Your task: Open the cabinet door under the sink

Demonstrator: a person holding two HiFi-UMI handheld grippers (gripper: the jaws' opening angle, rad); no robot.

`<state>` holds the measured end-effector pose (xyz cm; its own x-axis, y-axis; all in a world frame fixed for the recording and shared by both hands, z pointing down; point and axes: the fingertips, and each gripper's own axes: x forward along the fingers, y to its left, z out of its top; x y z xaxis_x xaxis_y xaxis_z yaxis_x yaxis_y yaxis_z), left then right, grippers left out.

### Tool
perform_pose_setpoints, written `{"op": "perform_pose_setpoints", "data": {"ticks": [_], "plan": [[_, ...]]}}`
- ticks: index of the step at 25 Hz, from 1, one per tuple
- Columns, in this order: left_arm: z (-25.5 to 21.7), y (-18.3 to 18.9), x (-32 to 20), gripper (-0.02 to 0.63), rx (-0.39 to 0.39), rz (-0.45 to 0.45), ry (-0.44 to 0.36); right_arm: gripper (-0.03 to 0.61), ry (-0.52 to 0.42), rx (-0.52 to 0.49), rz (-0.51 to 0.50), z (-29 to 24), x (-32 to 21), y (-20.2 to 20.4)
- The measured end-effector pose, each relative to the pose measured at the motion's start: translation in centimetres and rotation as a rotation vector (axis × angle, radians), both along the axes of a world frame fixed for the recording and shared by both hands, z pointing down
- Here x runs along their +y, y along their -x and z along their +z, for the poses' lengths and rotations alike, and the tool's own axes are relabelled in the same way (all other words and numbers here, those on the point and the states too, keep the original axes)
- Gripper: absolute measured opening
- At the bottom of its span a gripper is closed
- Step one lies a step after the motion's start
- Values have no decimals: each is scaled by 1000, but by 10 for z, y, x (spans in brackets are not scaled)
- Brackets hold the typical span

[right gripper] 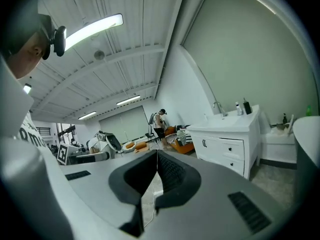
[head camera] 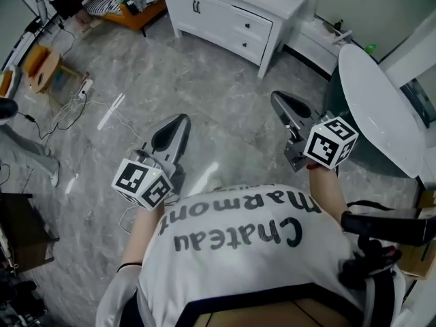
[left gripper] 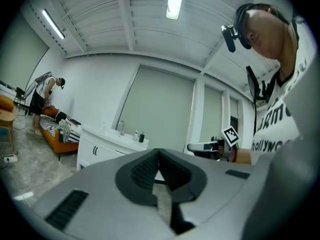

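Nearest you is your white lettered shirt (head camera: pixel 231 237), low in the head view, with both arms reaching out past it.

To the left, the left claw (head camera: pixel 176 125) is held level over the grey stone floor (head camera: pixel 225 121). Its own view shows the jaws pressed together with nothing between them.

Farther off, just right of that claw's line, stands the white sink cabinet (head camera: pixel 272 5), well apart from both claws. The door (head camera: pixel 191 9) is on the left part of its front and carries a pair of dark upright handles (head camera: pixel 196 7). The drawers (head camera: pixel 248 33) are to its right. The door looks fully shut.

The right claw (head camera: pixel 281 102) is also pressed together and empty, and it points roughly toward the cabinet's right end. A round white top (head camera: pixel 375 101) sits just beside it on the right.

By my reading you are in the approach, with nothing grasped and the door untouched. The next move calls for closing the gap across the floor. You then choose one claw, spread it, and bring it level with the dark handles, so the jaws go either side of one handle before pinching. The pull should then swing the door outward. Keep the right claw off the round top as you go.
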<state>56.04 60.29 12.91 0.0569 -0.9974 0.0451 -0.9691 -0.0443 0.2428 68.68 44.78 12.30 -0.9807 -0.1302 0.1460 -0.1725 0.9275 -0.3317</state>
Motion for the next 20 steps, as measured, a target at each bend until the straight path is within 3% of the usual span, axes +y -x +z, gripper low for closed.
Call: {"op": "perform_pose_setpoints", "data": {"ticks": [9, 20], "plan": [[-7, 73, -22, 8, -26, 10, -17, 11, -7, 19, 2, 1, -17, 69], [-2, 110, -21, 8, 4, -16, -20, 9, -3, 39, -2, 6, -33, 105]]}}
